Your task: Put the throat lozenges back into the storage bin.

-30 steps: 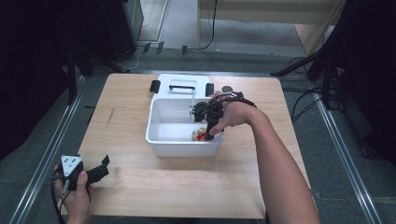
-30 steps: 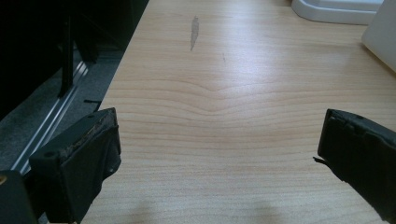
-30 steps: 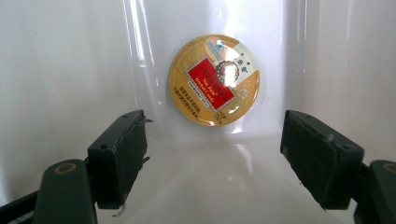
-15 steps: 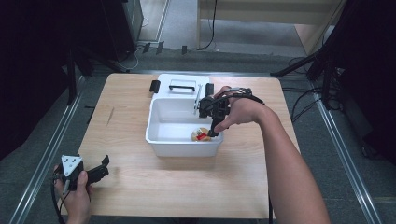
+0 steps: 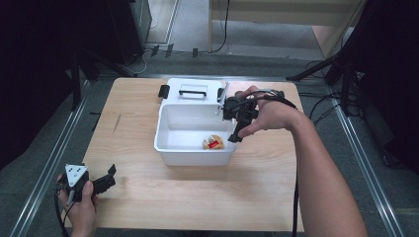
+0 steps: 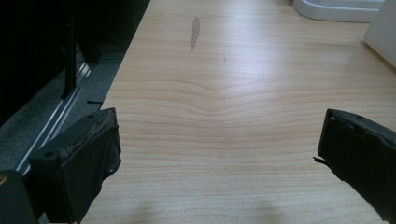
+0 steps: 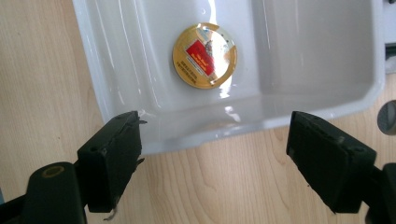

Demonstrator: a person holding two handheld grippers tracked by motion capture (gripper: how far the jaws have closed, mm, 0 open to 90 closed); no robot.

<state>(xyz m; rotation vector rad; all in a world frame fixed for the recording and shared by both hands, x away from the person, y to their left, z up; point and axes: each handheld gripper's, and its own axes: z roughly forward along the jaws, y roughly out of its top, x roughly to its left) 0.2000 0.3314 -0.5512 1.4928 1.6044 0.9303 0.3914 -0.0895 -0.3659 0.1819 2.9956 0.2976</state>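
A white plastic bin stands in the middle of the wooden table. Inside it, near the front right corner, lies a round gold-wrapped item with a red label. My right gripper hovers above the bin's right rim, open, with nothing between its jaws. My left gripper rests low at the table's front left corner, open and empty, its fingers spread wide over bare wood.
The bin's white lid with a black handle lies flat behind the bin. A small black object sits left of the lid. A grey mark stains the wood. Metal rails and dark floor run along the table's left side.
My right gripper has pulled back from inside the bin toward its right rim and risen slightly. The gold item stays in the bin. The left gripper has not moved.
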